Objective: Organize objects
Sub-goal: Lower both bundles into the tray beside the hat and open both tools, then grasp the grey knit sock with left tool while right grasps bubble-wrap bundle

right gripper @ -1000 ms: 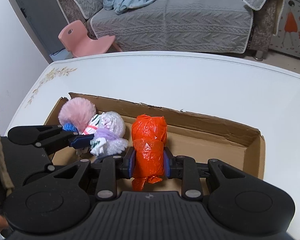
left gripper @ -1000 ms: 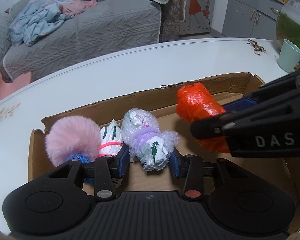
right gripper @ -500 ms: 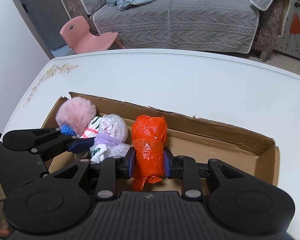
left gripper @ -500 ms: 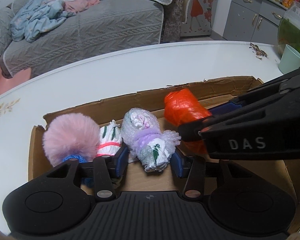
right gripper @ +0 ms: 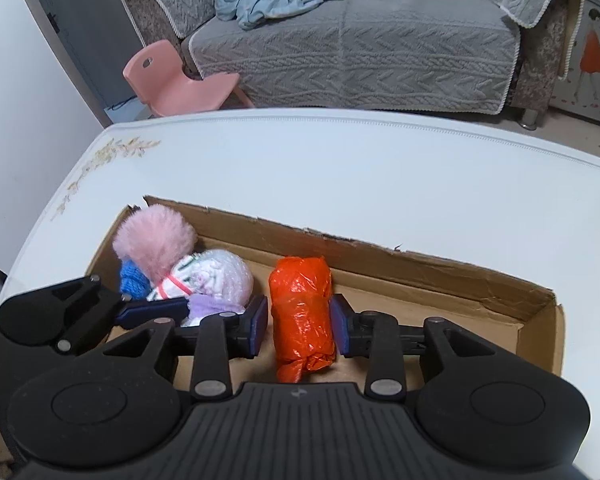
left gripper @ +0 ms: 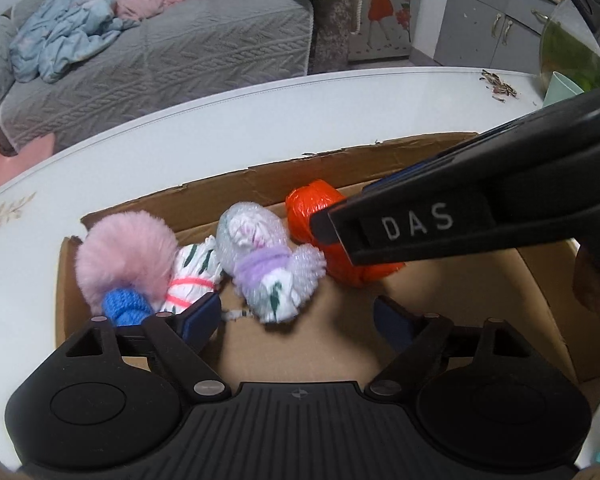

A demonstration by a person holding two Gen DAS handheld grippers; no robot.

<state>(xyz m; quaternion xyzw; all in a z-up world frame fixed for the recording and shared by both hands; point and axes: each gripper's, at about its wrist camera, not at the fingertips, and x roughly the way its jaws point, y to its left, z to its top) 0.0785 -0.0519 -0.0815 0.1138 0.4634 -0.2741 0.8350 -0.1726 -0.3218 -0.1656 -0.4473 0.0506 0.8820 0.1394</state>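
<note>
Left claw (left gripper: 296, 316) just opened wide, bubble-wrap bundle (left gripper: 268, 264) released in cardboard box (right gripper: 420, 276). Right claw (right gripper: 298, 324) just loosening, orange bundle (right gripper: 302, 312) between pads, in box. Four bundles boxed; right-side space left.

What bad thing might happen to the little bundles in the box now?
1. The right tool may drag the orange bundle as it leaves; its pads have just been opening beside it.
2. The left tool, just opened, could bump the bubble-wrap bundle out of line.
</note>
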